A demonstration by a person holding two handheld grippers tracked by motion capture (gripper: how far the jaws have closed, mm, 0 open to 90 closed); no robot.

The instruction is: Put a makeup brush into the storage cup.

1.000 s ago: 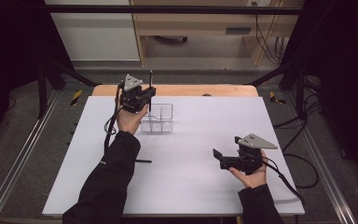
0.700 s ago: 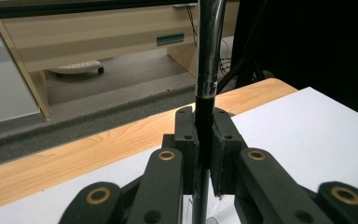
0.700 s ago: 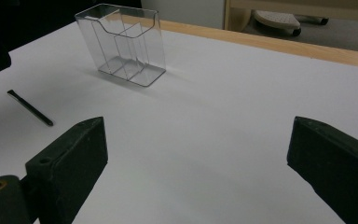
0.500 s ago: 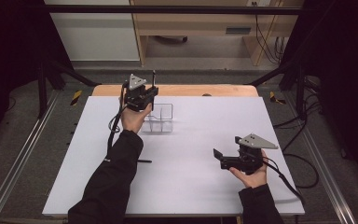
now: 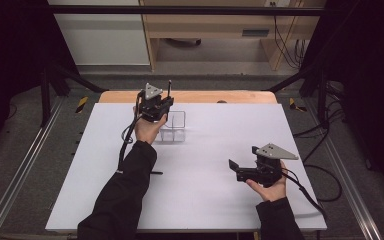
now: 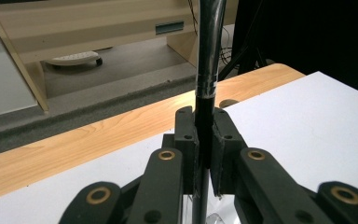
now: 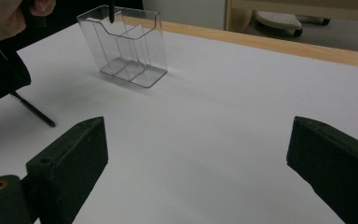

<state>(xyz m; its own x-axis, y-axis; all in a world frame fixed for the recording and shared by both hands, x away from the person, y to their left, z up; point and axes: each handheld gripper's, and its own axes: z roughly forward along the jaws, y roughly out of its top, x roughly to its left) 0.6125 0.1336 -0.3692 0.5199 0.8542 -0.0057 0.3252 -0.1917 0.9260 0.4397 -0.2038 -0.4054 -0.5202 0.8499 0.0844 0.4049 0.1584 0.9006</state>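
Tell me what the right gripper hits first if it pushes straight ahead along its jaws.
Probably nothing soon: the open right gripper faces bare white table. The clear holder sits left of that line, and the black pen lying flat is further left. Depth is hard to judge.

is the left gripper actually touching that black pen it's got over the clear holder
Touching. In the left gripper view the left gripper has both fingers pressed flat against the upright black pen, with no gap.

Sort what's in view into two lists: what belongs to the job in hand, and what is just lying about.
In the job:
- left claw, shut on the black pen, held upright
- clear holder, the pen's tip at its rim

Lying about:
- second black pen, flat on the white table
- right claw, open, apart from the holder
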